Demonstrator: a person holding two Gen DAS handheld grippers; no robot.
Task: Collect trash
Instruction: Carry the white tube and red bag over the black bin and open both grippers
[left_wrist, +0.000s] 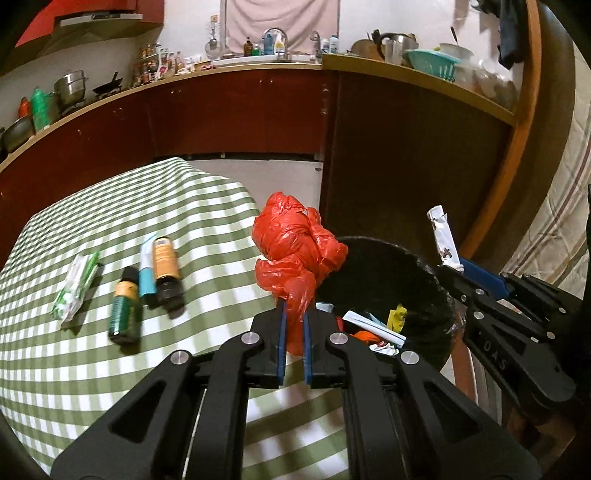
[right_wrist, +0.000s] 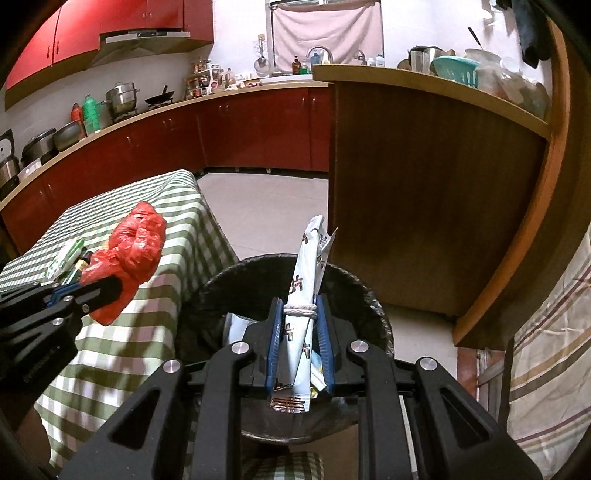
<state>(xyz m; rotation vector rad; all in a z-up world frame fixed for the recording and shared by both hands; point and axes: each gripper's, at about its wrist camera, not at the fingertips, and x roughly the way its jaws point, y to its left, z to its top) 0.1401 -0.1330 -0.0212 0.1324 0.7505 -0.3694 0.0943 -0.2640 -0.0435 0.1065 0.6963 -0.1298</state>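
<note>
Carrying both loads to the black bin (right_wrist: 295, 280) for dropping: left gripper (left_wrist: 294, 314) pinching shut on a red plastic bag (left_wrist: 295, 243) at the table's edge beside the rim, right gripper (right_wrist: 300, 314) clamping a rolled white wrapper (right_wrist: 306, 280) upright over the opening.

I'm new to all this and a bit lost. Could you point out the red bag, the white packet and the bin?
Red bag (left_wrist: 295, 240): left wrist view, on its crumpled middle.
White packet (right_wrist: 304, 284): right wrist view, on its printed side above the string.
Bin (left_wrist: 384, 266): left wrist view, on its dark inner wall.
</note>
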